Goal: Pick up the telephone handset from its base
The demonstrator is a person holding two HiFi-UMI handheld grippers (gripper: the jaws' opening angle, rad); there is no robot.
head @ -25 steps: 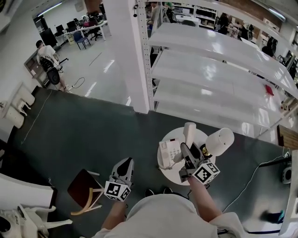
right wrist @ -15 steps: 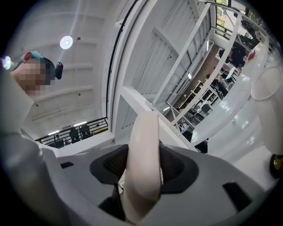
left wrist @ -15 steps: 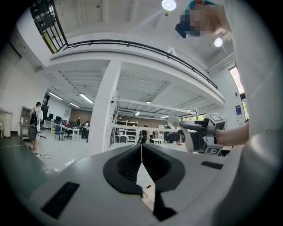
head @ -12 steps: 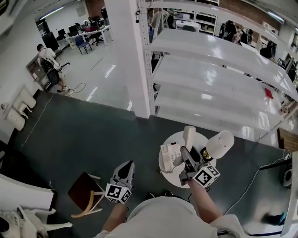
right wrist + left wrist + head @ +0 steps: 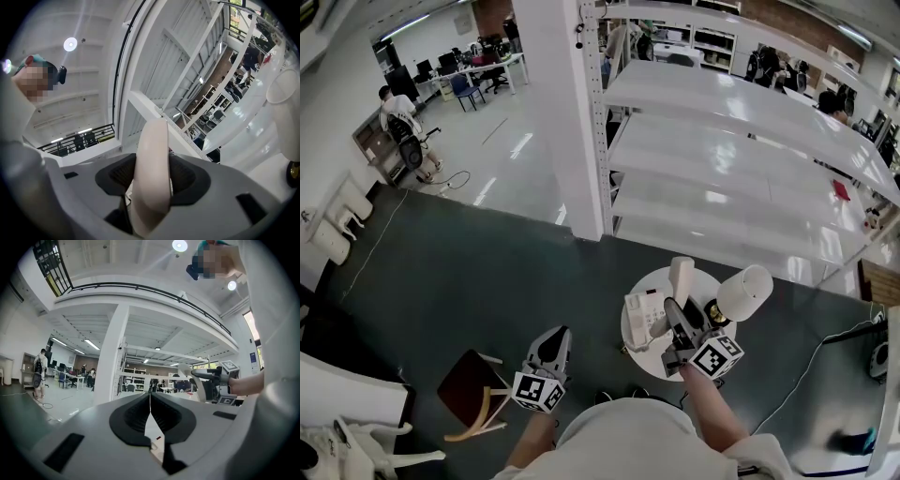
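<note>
Telephone handset [image 5: 151, 173], cream coloured, is clamped between the two jaws of the right gripper [image 5: 675, 312]. In the right gripper view both dark pads press on its sides, and the rounded end of the handset stands out beyond the fingertips, pointing forward and a little upward. Behind it that view shows only ceiling and white shelving. In the head view the handset [image 5: 681, 275] reaches out ahead of this gripper, and the telephone base [image 5: 642, 309] lies just to the left of the gripper on the round white bench [image 5: 642, 352]. The handset looks apart from the base, but I cannot tell if a cord joins them. To the right of the gripper, on the same bench, stands a lamp with a white shade [image 5: 745, 292].

The left gripper [image 5: 558, 333] is held well to the left of the bench, above the dark floor. Its jaws are closed together with nothing between them; the left gripper view shows the pads meeting in a thin line. A chair with a brown seat [image 5: 469, 384] stands on the floor just to the left of this gripper. Ahead of both grippers rise the long white shelves [image 5: 741, 159].
</note>
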